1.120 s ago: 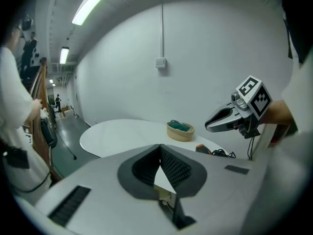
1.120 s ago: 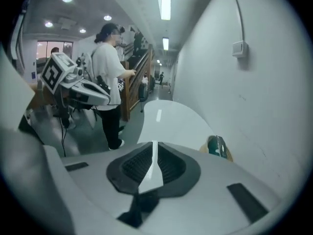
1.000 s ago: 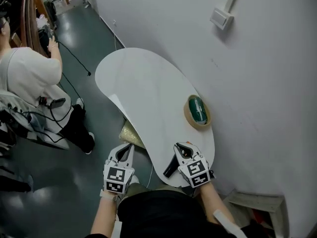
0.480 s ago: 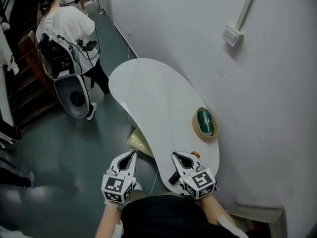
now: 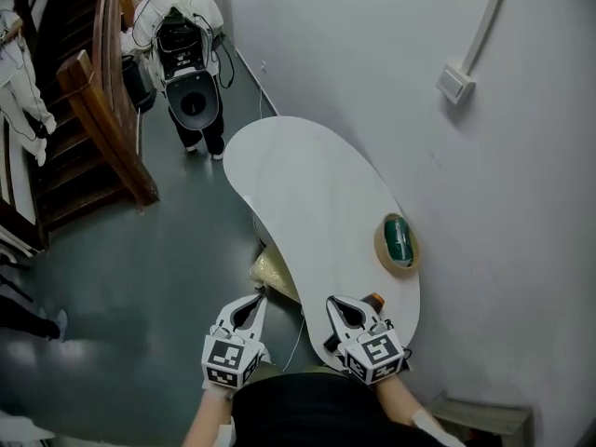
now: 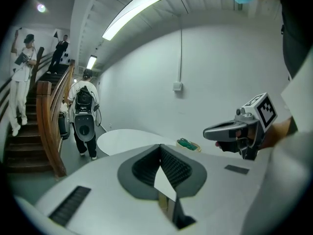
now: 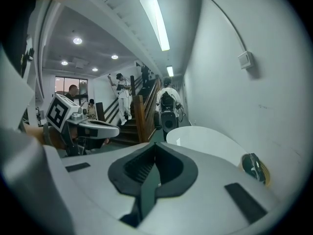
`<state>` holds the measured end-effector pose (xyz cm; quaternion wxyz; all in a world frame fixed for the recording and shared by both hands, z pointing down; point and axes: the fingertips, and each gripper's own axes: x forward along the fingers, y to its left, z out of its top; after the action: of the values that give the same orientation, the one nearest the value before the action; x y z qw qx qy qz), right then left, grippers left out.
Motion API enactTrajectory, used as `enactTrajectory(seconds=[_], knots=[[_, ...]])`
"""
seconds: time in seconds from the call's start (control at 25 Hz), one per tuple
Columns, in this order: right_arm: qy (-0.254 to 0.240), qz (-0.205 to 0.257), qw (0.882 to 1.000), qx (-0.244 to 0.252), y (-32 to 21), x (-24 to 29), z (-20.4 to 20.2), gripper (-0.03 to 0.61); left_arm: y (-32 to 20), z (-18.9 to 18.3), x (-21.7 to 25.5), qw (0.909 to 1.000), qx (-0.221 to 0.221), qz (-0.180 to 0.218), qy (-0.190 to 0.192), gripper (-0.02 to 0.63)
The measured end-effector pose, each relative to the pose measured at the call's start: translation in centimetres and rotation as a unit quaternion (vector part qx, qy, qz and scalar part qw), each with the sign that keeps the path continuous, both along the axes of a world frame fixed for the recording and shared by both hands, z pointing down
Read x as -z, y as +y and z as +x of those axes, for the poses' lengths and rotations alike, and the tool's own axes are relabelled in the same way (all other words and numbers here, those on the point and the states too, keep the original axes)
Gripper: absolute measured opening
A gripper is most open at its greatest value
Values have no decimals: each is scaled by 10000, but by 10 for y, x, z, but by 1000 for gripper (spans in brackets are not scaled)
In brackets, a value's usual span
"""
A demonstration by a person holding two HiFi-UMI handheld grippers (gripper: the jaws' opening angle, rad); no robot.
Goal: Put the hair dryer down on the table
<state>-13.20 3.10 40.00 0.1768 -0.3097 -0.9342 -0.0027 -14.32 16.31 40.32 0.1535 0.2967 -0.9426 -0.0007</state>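
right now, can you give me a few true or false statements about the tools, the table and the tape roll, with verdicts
1. The left tool and the right tool both have their jaws shut with nothing between them. True.
2. The tape roll lies on the floor. False: it lies on the white table, close to the wall.
3. The left tool hangs over the table. False: it is beside the table, over the green floor.
4. A person stands beyond the table's far end. True.
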Motion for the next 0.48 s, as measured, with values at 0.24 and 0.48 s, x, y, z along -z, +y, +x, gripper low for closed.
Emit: enactTrajectory(seconds=[0.24, 0.48], knots=[[118, -38, 9999, 31, -1, -7, 1, 15, 4, 0, 0, 9998, 150, -75, -73, 9], [200, 78, 9997, 92, -2, -15, 4, 15, 6, -2, -7, 9996, 259, -109, -42, 9]])
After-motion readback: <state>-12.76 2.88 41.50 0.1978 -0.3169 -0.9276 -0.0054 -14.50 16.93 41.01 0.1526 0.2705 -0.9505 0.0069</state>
